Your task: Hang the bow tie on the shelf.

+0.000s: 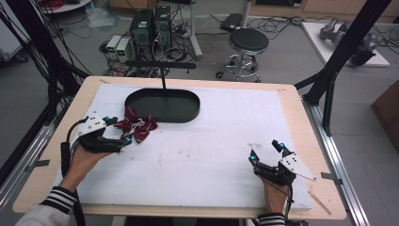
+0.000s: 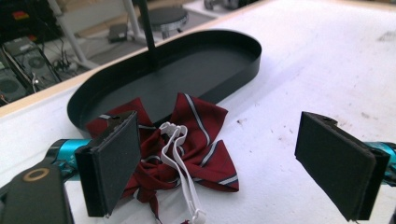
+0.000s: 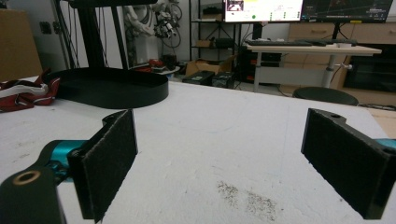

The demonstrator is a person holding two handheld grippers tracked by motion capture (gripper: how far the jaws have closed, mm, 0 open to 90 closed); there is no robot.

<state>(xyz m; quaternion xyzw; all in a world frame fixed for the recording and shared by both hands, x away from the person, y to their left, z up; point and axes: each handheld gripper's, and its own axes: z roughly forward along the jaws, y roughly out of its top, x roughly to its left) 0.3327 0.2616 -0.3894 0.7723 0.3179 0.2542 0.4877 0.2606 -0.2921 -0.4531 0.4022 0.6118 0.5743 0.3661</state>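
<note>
Foam-padded left hand-held gripper (image 2: 233, 163) agape | striped fabric bow tie (image 2: 187, 144) | oval tray (image 2: 196, 65)

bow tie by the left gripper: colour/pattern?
Dark red bow tie with thin white-and-dark diagonal stripes and a white strap; clearest in the left gripper view.

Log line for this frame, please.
left hand-held gripper: open at bow tie | right hand-held gripper: open, idle | tray: empty

Both grippers (image 1: 116, 130) (image 1: 267, 151) wide open, low.
</note>
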